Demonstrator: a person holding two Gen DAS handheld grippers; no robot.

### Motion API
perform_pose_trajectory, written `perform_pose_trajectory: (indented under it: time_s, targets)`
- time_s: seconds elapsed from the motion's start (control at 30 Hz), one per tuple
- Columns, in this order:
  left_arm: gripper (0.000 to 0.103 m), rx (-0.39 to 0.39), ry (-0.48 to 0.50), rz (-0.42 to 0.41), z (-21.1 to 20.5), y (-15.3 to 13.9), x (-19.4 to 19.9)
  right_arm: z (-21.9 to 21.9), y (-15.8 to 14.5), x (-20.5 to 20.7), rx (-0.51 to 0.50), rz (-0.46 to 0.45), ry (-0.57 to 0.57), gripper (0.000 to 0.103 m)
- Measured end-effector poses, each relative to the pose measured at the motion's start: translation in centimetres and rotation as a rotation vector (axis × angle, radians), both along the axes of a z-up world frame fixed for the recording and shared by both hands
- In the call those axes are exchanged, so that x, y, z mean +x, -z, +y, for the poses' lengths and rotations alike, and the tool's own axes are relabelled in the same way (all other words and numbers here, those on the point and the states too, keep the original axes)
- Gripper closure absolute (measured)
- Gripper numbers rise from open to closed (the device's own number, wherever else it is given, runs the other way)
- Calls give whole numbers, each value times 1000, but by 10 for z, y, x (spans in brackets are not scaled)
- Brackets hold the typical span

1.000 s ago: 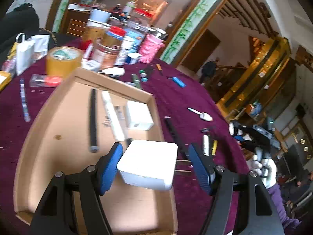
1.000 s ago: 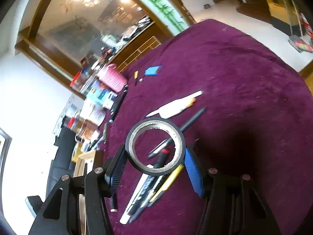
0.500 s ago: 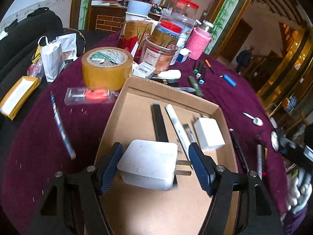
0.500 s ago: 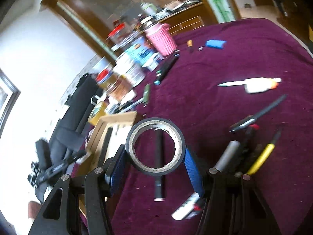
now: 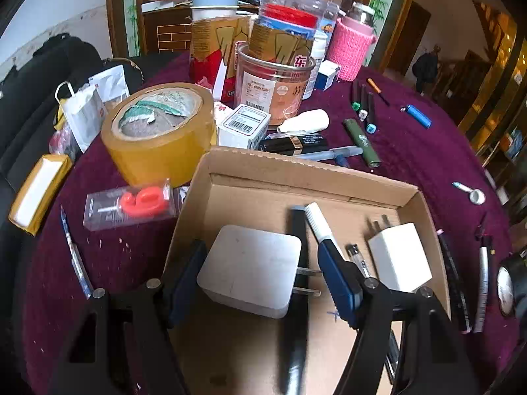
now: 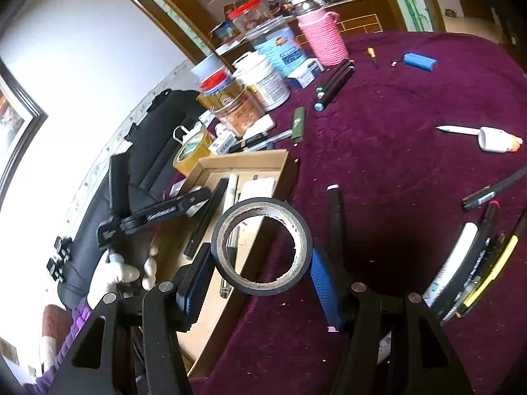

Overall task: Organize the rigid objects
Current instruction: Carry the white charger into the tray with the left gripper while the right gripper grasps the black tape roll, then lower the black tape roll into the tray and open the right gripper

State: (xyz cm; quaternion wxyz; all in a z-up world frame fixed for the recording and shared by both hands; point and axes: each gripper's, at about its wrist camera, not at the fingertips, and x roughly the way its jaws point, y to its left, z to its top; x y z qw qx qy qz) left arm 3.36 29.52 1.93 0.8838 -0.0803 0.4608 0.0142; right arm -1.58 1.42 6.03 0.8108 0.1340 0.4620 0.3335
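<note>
Dark sofa [image 5: 39, 75], framed picture [image 6: 13, 112]

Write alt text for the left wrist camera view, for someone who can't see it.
The left gripper holds a white plug adapter in its jaws above an open cardboard box that contains a smaller white charger and pens. Around the box, a purple tablecloth is cluttered with a roll of tan tape, jars and markers.

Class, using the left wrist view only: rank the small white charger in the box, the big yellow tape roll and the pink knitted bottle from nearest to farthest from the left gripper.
1. Small white charger: in the cardboard box, just right of the left gripper.
2. Yellow tape roll: outside the box, beyond its far-left corner.
3. Pink knitted bottle: at the table's far side, upper right.
</note>
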Motion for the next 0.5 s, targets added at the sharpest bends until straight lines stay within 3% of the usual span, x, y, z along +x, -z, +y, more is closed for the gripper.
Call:
perform_pose_trajectory:
  time_s: [0.1, 0.23, 0.5]
  targets:
    - [33, -4, 0, 24, -1, 6, 8, 6, 2, -2, 3, 6, -18, 40]
    - [31, -134, -16, 15, 11, 1, 6, 15, 4, -4, -11, 9, -38, 40]
    - [27, -264, -17, -137, 32, -48, -55, 48, 2, -3, -10, 26, -97, 40]
